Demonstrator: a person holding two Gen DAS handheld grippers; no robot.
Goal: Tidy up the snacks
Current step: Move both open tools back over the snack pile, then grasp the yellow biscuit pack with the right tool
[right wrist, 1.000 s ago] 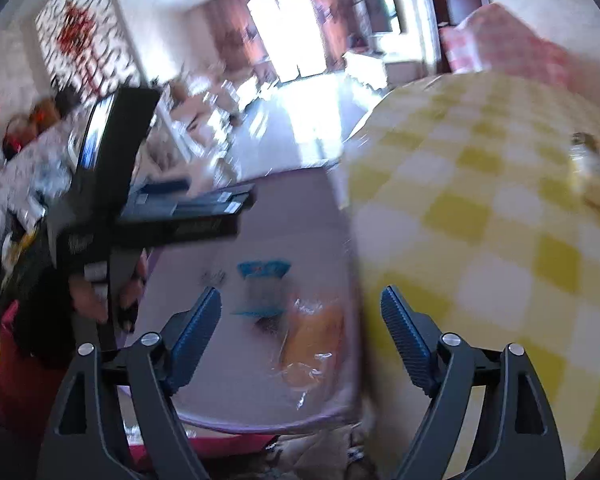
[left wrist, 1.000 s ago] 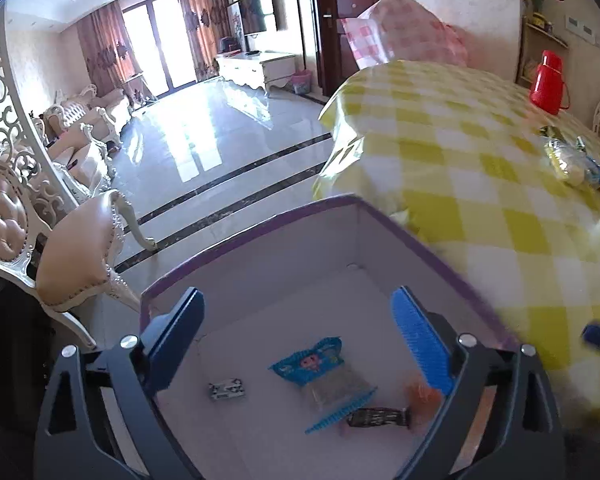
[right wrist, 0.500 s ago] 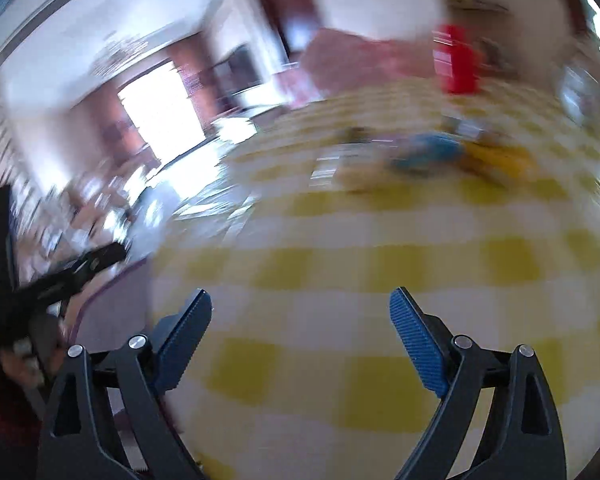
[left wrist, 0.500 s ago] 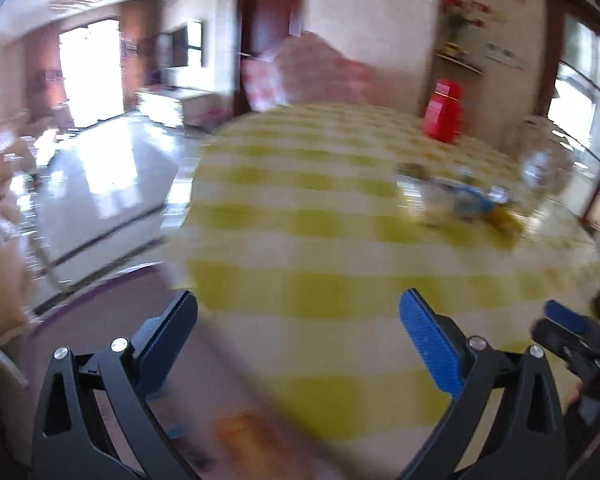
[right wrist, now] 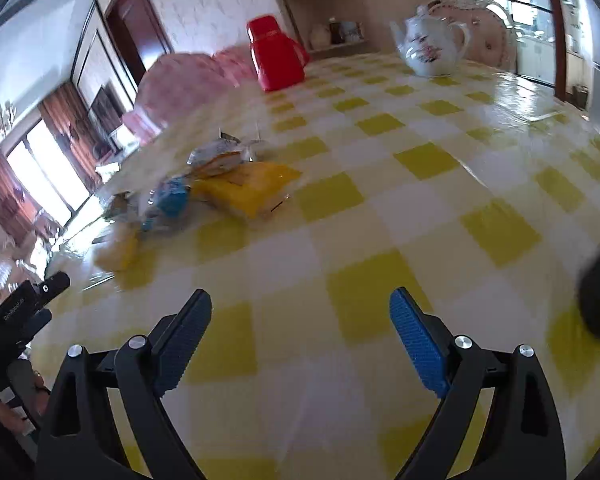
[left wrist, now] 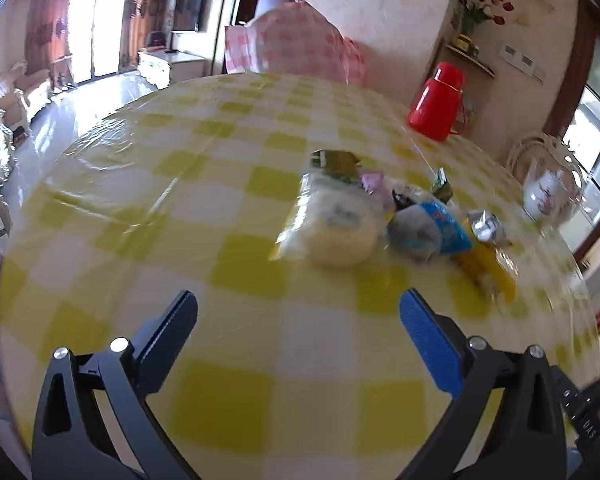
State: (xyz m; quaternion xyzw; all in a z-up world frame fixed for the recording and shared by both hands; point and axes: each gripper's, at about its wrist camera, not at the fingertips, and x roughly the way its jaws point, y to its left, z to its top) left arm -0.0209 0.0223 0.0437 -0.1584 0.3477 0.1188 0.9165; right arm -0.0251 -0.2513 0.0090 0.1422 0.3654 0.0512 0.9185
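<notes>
A heap of snack packets lies on the yellow-checked table. In the left wrist view I make out a clear bag with a pale bun, a blue packet, a yellow packet and a small green one. My left gripper hangs open and empty over the cloth, short of the heap. In the right wrist view the yellow packet and blue packet lie ahead to the left. My right gripper is open and empty above the table.
A red thermos and a white teapot stand at the far side of the table. The same thermos and teapot show in the right wrist view. The other gripper's body is at the left edge.
Both grippers swung away from the purple-rimmed box with snacks in it and now hang over the checked table, facing the heap of packets. Both are open a little wider.
</notes>
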